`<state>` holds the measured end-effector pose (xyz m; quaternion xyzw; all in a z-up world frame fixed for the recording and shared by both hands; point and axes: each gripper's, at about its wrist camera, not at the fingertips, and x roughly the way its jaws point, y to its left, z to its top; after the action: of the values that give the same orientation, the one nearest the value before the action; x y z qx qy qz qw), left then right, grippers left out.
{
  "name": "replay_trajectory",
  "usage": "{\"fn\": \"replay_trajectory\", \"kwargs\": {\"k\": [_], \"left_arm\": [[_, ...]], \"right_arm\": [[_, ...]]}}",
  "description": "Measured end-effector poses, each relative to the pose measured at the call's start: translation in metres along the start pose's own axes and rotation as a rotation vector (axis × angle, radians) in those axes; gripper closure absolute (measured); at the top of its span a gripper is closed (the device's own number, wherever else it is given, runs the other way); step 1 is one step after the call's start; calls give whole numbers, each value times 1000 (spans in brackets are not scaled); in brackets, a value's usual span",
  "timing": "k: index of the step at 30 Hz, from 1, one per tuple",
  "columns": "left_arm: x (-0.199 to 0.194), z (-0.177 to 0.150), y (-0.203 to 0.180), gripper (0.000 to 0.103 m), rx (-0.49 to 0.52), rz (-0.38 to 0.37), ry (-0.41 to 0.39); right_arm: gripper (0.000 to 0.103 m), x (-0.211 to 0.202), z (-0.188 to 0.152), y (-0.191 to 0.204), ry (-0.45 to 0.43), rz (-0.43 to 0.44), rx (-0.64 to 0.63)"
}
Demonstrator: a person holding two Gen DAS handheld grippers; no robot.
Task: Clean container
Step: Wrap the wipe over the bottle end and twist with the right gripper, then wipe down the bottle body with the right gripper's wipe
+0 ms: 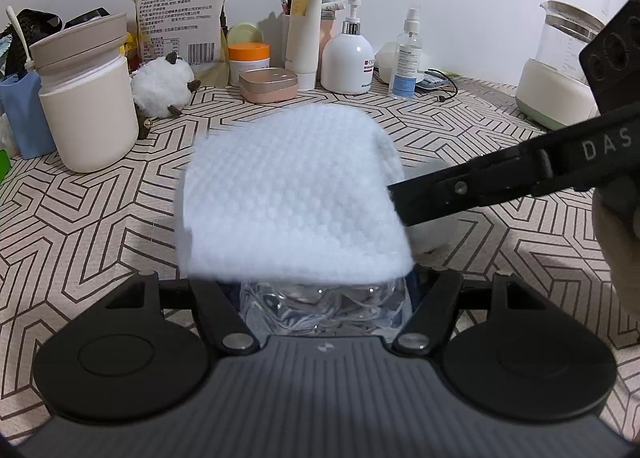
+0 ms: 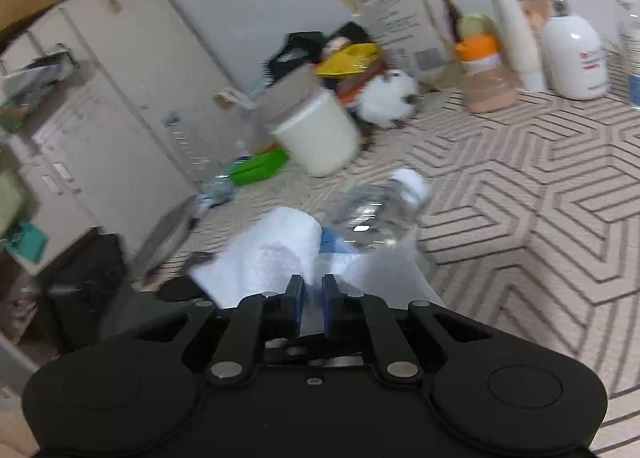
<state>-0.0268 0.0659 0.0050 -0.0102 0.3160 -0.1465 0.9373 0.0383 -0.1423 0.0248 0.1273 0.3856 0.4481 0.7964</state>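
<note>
A clear plastic bottle [image 1: 326,308] with a white cap lies between the fingers of the left tool [image 1: 326,290], which is clamped on its body and holds it just above the patterned worktop [image 1: 100,225]. A white textured cloth [image 1: 292,193] is draped over most of the bottle. The right tool [image 2: 313,298] comes in from the side with the cloth's edge between its narrowly parted fingers; whether the pads actually pinch the cloth I cannot tell. The wiping looks to be under way: the cloth is on the bottle, but the cap end sticks out bare in the right wrist view, so that part seems left to do. Whether the bottle is clean yet cannot be judged. Along the white wall at the back of the worktop stand a cream jar [image 1: 86,105], a pump bottle [image 1: 347,57], a spray bottle [image 1: 408,57] and a kettle [image 1: 560,65]. A cabinet [image 2: 100,97] stands off to the side.
</note>
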Motion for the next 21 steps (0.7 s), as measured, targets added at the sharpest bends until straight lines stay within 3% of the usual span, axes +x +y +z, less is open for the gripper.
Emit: {"fn": "replay_trajectory", "kwargs": {"k": [4, 9, 11, 21], "left_arm": [[0, 0, 0, 35, 0, 1, 1], [0, 0, -1, 32, 11, -6, 6], [0, 0, -2, 32, 16, -3, 7], [0, 0, -2, 32, 6, -14, 1]], "right_arm": [[83, 0, -2, -2, 5, -31, 0], [86, -3, -4, 7, 25, 53, -38], [78, -4, -5, 15, 27, 97, -63], [78, -7, -6, 29, 41, 148, -143]]}}
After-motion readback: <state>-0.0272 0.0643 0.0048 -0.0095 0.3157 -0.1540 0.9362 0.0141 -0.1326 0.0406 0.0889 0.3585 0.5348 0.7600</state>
